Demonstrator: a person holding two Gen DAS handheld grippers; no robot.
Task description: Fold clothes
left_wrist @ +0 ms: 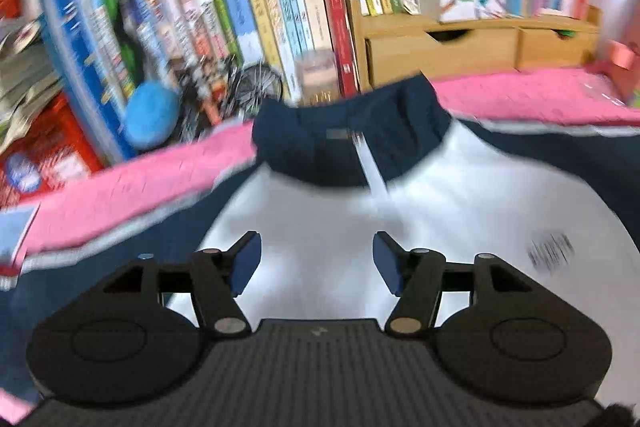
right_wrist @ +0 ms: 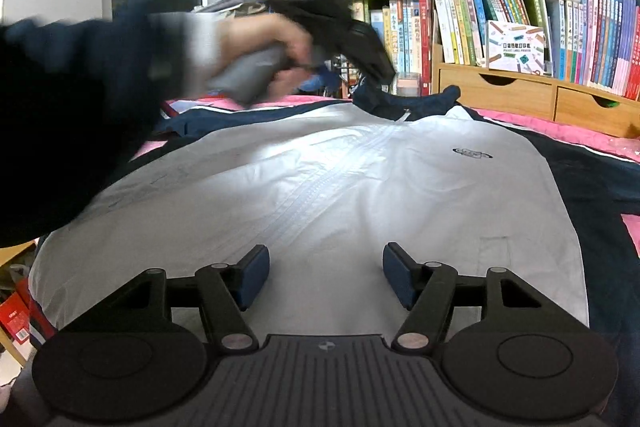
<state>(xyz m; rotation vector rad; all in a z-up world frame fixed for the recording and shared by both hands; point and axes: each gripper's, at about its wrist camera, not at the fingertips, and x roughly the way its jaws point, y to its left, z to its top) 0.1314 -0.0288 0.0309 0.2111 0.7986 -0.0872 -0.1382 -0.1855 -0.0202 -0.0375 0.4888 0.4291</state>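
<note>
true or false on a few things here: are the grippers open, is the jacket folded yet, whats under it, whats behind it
1. Both grippers are open and hold nothing. True: the left gripper and the right gripper have their fingers spread apart over the cloth.
2. The jacket is already folded into a small square. False: it lies spread out flat, front up, zipper closed.
3. The jacket's collar is white. False: it is dark navy; the chest panel is white.
4. The jacket lies on a pink cover. True.
5. Books stand behind the jacket. True.
</note>
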